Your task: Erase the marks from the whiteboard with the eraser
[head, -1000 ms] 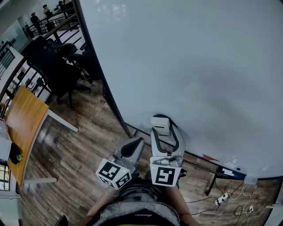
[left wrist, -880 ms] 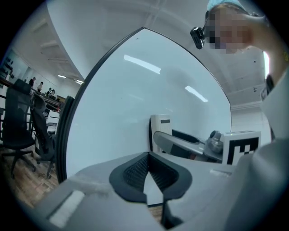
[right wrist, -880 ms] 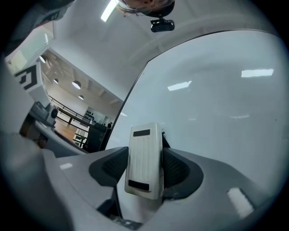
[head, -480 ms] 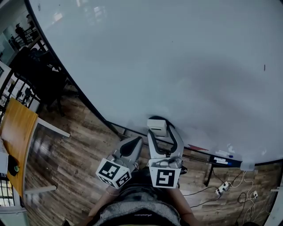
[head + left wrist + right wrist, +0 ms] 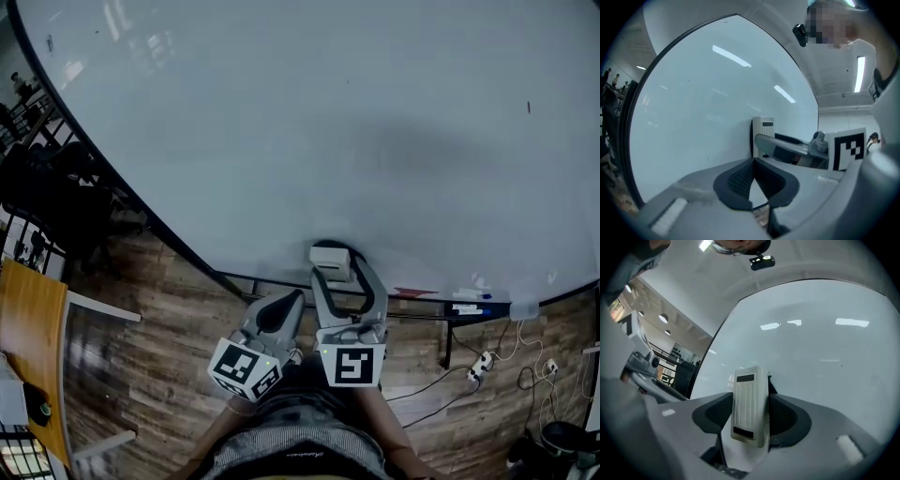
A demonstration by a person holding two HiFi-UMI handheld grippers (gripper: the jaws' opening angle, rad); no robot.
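Note:
A large whiteboard (image 5: 309, 131) fills the upper head view, with a small dark mark (image 5: 528, 107) at its upper right. My right gripper (image 5: 333, 269) is shut on a white eraser (image 5: 330, 262), held close to the board's lower edge. In the right gripper view the eraser (image 5: 749, 406) stands upright between the pads, before the whiteboard (image 5: 825, 343), where a tiny dot (image 5: 842, 365) shows. My left gripper (image 5: 279, 307) hangs beside it, shut and empty. In the left gripper view its pads (image 5: 740, 178) meet, and the eraser (image 5: 762, 131) shows beyond them.
The board's tray (image 5: 441, 309) carries markers (image 5: 466, 308) and a pale bottle (image 5: 525, 307) at the right. A power strip with cables (image 5: 481, 364) lies on the wooden floor. Black chairs (image 5: 56, 206) and a wooden desk (image 5: 28, 347) stand at the left.
The head view has shifted right along the board: chairs and desk slid left, and the small dark mark came into sight. Both grippers keep their pose, the eraser still held.

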